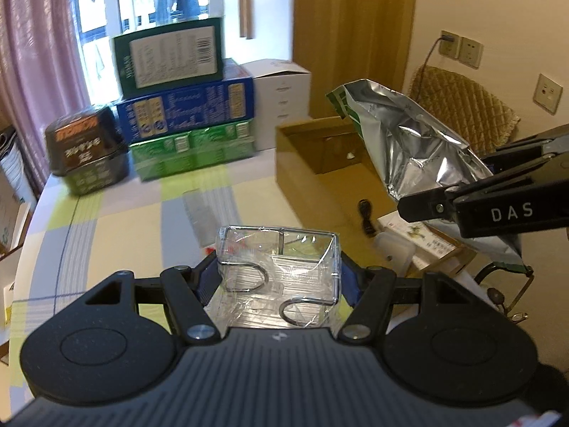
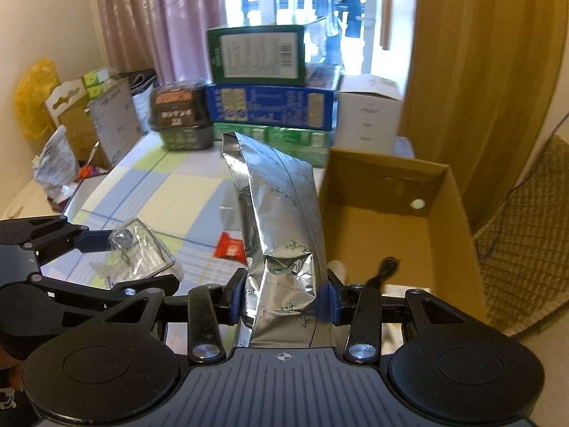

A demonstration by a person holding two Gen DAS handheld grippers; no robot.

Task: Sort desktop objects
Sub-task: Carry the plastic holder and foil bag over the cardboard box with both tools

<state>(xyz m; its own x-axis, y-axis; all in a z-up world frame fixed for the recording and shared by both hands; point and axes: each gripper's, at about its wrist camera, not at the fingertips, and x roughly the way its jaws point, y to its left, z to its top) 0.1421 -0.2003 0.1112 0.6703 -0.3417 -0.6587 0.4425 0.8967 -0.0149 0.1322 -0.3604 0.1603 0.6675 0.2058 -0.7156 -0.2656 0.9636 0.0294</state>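
both tools are loaded and nothing they carry has reached a container, so the sorting looks to be in its middle. the left gripper [image 1: 281,281] is clamped on a clear plastic-wrapped wire rack with curved metal hooks [image 1: 281,267], held above the pastel checked tablecloth [image 1: 124,220]; the right gripper [image 2: 286,299] has its blue pads pressed tight on the lower part of a crinkled silver foil pouch with green printing [image 2: 281,220], which stands up from the jaws and leans toward the open brown cardboard box [image 2: 451,213] just to its right. in the left wrist view the same pouch hangs over the near end of that box, so my guess is that it goes in there, though it is not yet released. the box already holds a few things: a short black cable [image 2: 386,270] on its floor, and what appear to be a flat white printed packet [image 1: 416,231] and a small white plastic piece [image 1: 391,252] at the near end; the far end is bare cardboard. left on the cloth is at least a small red sachet [image 2: 231,249], lying between the two grippers. the stacked green, blue and green cartons [image 1: 185,106], the dark tub [image 1: 89,149] and the white carton [image 1: 282,103] at the back of the table may be background rather than work to do; i cannot tell.
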